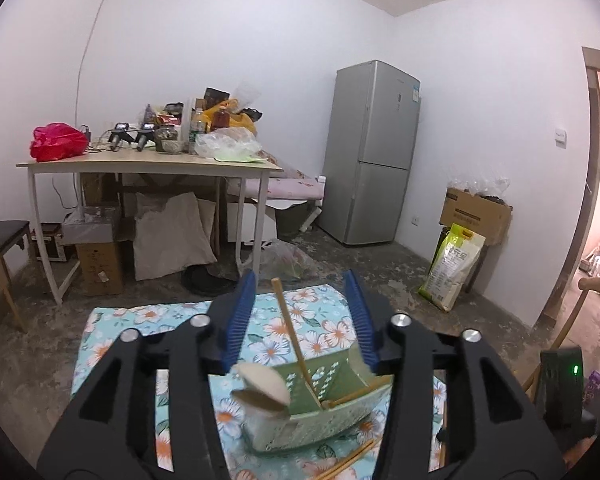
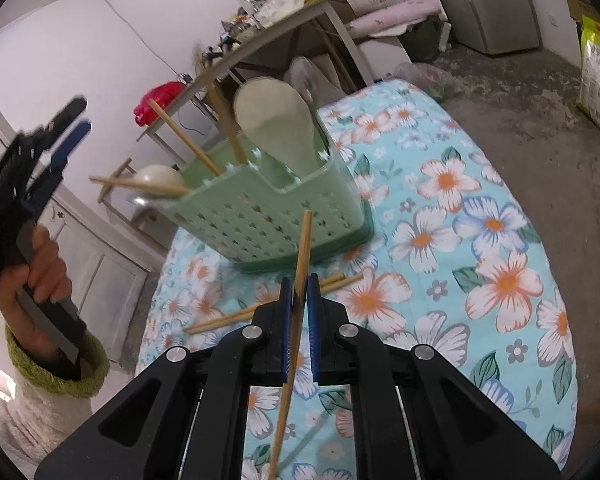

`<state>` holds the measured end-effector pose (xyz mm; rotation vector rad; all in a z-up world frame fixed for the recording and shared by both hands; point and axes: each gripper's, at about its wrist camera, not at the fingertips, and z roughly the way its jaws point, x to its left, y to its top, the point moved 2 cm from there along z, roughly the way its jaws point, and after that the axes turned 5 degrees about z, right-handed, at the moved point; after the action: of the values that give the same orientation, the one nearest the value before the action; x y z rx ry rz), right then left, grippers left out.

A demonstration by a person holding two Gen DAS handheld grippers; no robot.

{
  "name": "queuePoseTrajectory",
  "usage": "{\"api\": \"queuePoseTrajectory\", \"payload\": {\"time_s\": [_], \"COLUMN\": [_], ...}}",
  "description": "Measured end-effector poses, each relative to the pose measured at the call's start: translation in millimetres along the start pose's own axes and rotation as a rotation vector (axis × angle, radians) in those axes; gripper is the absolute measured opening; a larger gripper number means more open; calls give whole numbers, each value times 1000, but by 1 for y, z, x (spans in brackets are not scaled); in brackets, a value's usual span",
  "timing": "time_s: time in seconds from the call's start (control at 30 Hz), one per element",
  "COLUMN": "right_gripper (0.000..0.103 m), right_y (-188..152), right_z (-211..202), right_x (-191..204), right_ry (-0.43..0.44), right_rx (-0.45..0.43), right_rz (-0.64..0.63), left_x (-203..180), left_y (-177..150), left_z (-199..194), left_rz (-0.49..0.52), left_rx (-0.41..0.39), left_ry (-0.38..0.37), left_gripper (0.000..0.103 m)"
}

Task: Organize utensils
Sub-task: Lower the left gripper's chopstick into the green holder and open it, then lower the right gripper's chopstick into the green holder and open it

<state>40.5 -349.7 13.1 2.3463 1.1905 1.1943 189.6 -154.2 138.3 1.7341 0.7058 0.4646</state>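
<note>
On floral cloth, green perforated holder [image 2: 268,216]; right jaws clench chopstick [image 2: 302,256], left released.

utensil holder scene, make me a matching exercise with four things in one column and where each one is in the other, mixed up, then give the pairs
Things
1. rice paddle
2. chopstick with its tip nearest the right camera
3. two loose chopsticks
4. red bag

Places
A. lying flat on the floral cloth in front of the green utensil holder
B. on the far table
C. standing in the green utensil holder
D. clamped between the jaws of the right gripper

Pairs: 1-C, 2-D, 3-A, 4-B
</note>
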Motion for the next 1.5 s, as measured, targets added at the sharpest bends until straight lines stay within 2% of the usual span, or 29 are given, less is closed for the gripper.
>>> {"api": "queuePoseTrajectory", "payload": {"time_s": [0.17,0.33,0.53,0.67,0.77,1.0,1.2,1.37,1.43,1.5], "right_gripper": [6,6,6,6,6,6,7,9,29,38], "right_y": [14,41,80,105,120,139,136,126,124,124], "right_z": [-22,-54,-86,-91,-81,-39,-3,29,28,18], "right_x": [18,45,82,104,116,137,139,137,133,130], "right_ry": [23,66,97,123,103,45,-19,-82,-73,-55], "right_rx": [-70,-182,-375,-492,-547,-603,-660,-610,-589,-600], "right_rz": [-57,-140,-241,-292,-323,-364,-387,-447,-439,-425], "left_x": [4,8,16,23,28,29,28,27,27,27], "left_y": [-16,-53,-101,-116,-124,-135,-148,-152,-152,-153], "left_z": [-34,-53,-63,-72,-78,-81,-81,-79,-78,-78], "left_rz": [-6,-29,-91,-105,-113,-102,-112,-118,-115,-119], "left_rx": [23,119,224,237,246,267,303,314,313,316], "left_ry": [2,-1,24,66,90,124,126,128,128,125], "left_gripper": [65,78,83,85,86,88,88,89,89,89]}}
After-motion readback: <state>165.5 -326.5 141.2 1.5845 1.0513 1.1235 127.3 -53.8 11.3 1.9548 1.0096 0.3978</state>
